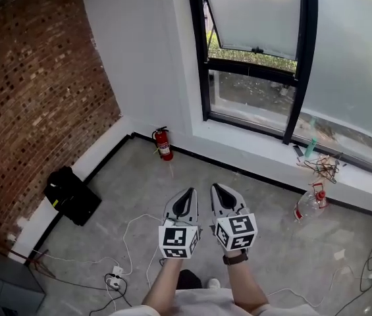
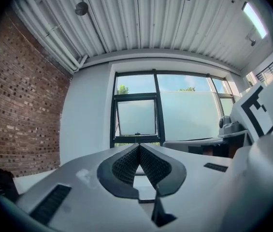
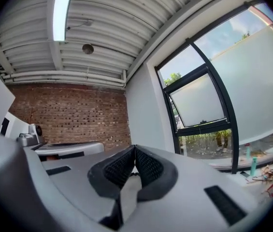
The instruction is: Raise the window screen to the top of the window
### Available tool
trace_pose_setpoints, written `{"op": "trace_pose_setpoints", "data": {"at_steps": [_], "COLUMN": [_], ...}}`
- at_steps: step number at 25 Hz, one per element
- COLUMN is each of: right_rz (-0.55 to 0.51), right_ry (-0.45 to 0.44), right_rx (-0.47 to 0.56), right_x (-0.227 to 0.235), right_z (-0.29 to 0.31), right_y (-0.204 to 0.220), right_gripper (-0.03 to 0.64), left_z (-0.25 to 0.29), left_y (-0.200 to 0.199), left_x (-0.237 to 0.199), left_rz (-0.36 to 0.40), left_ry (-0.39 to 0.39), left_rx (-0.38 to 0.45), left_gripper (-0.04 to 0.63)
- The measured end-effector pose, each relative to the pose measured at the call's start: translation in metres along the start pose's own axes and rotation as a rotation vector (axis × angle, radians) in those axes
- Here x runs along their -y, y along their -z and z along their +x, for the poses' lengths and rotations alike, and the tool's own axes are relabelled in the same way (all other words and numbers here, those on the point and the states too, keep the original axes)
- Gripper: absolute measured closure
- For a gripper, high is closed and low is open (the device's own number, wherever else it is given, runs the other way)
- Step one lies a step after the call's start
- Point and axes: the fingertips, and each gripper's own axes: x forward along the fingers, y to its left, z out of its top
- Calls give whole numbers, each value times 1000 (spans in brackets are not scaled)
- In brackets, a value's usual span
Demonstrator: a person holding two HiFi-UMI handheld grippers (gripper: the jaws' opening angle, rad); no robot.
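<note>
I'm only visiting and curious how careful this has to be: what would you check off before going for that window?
1. Empty left gripper: ok, jaws together on nothing.
2. Empty right gripper: ok, jaws together on nothing.
3. Grippers at the window: not ok, both are low over the floor, far short of it.
4. Way ahead: ok, bare concrete in front; a white cable lies off to the left.
5. Where the screen sits and where to grip it: cannot tell.
</note>
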Motion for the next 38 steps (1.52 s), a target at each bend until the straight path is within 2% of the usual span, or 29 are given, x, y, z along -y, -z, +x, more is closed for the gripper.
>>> {"op": "trace_pose_setpoints", "data": {"at_steps": [6, 10, 12, 14, 16, 17, 19, 22, 25, 28, 33, 35, 38], "right_rz": [-31, -78, -91, -97, -92, -84, -108, -268, -269, -224, -201, -203, -229], "right_ry": [-47, -37, 13, 71, 38, 19, 61, 148, 117, 100, 90, 85, 88], "right_rx": [-71, -90, -55, 61, 167, 187, 184, 162, 133, 94, 93, 115, 144], "right_x": [13, 51, 76, 97, 105, 110, 128, 141, 148, 178, 252, 285, 342], "right_z": [78, 150, 183, 213, 245, 264, 300, 340, 379, 411, 467, 491, 526], "right_y": [28, 32, 19, -10, -36, -43, -49, -49, -38, -25, -21, -28, -59], "right_gripper": [612, 612, 612, 614, 614, 615, 615, 615, 615, 615, 615, 615, 615], "left_z": [76, 157, 201, 242, 280, 299, 332, 369, 407, 446, 531, 575, 648], "left_y": [28, 43, 41, 31, 20, 16, 14, 28, 43, 44, 67, 72, 45], "left_x": [-55, -86, -102, -123, -147, -157, -177, -212, -241, -237, -227, -224, -214], "left_rz": [-82, -108, -139, -146, -118, -103, -86, -96, -136, -89, -94, -105, -114], "left_ry": [-23, 7, 38, 59, 73, 79, 91, 82, 90, 134, 157, 168, 192], "left_rx": [-26, -14, 1, 20, 40, 47, 51, 28, -10, -8, -25, -31, 14], "left_gripper": [594, 594, 594, 594, 594, 594, 594, 594, 594, 594, 594, 594, 594]}}
